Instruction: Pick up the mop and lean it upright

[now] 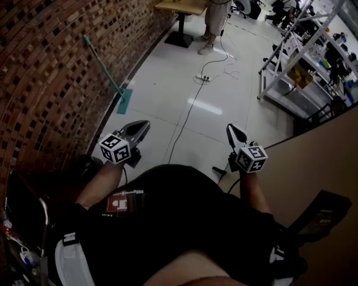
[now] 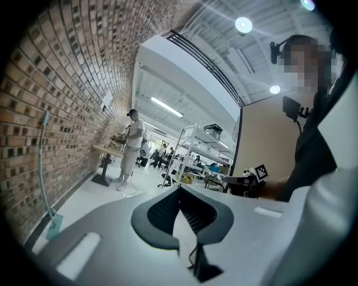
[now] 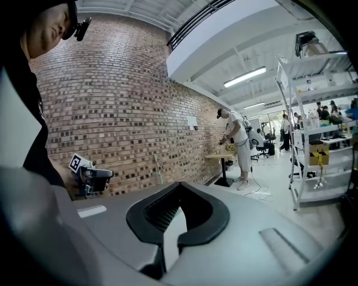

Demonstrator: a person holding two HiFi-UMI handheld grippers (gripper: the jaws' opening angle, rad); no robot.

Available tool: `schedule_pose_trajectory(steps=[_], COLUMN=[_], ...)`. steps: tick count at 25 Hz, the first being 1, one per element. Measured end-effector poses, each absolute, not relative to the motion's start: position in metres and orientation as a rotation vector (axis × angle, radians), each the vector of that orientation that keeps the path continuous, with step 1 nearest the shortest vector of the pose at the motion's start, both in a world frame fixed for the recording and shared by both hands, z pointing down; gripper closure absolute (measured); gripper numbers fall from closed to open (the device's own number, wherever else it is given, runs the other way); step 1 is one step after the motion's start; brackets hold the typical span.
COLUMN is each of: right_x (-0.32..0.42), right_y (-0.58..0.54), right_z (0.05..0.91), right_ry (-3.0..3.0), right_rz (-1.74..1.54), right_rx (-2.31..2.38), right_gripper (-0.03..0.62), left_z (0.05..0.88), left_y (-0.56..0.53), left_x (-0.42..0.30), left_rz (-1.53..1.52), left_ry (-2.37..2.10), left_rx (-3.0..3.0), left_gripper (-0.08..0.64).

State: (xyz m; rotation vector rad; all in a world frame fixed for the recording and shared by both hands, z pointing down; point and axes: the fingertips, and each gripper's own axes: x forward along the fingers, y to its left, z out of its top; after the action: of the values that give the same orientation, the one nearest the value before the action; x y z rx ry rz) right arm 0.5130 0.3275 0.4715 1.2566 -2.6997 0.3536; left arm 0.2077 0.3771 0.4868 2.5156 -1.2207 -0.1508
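The mop (image 1: 106,70) has a teal handle and a flat teal head (image 1: 124,101). It leans upright against the brick wall, with its head on the floor. In the left gripper view the mop (image 2: 42,167) shows at the far left. In the right gripper view, only its handle (image 3: 158,169) shows against the bricks. My left gripper (image 1: 141,128) is held low in front of me, well short of the mop, shut and empty. My right gripper (image 1: 236,133) is also shut and holds nothing. Both grippers (image 2: 179,191) (image 3: 179,187) have their jaw tips touching.
A brick wall (image 1: 39,78) runs along the left. A cable (image 1: 187,111) trails across the pale tiled floor. A person (image 1: 215,22) stands at a wooden table (image 1: 182,6) at the back. Metal shelving (image 1: 296,61) stands at the right, with a tan partition (image 1: 319,162) beside me.
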Motion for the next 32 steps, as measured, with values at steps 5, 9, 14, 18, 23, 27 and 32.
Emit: schedule_pose_trajectory(steps=[5,9,14,18,23,27,32], right_x=[0.532,0.535,0.519,0.5,0.472,0.456,0.442], right_y=[0.313,0.298,0.263,0.226,0.176,0.136,0.098], right_z=[0.477,0.481,0.479,0.474,0.456,0.444,0.443], right_ry=[-2.7,-2.697,-2.697,-2.676,-2.644,-2.624,-2.606], right_rz=[0.348,0.356,0.354,0.344,0.341,0.325,0.322], right_rx=[1.203,1.199,1.213,1.282,1.419,1.507,1.52], right_gripper=[0.578,0.578,0.578,0.578,0.578,0.578,0.578], left_z=[0.484,0.484,0.487,0.487,0.487,0.48,0.476], left_y=[0.369,0.358,0.32,0.271,0.204,0.147,0.091], left_x=[0.23,0.231,0.214,0.198,0.178,0.158,0.145], left_rz=[-0.159,-0.157,-0.161,-0.174,-0.147,-0.123,-0.129], left_ry=[-1.254,-1.261,-1.252,-1.164,-1.001,-0.931,-0.919], left_rx=[2.502,2.493,2.497,2.531,2.595,2.64,2.654], left_gripper=[0.56,0.56,0.56,0.56,0.56,0.56,0.56])
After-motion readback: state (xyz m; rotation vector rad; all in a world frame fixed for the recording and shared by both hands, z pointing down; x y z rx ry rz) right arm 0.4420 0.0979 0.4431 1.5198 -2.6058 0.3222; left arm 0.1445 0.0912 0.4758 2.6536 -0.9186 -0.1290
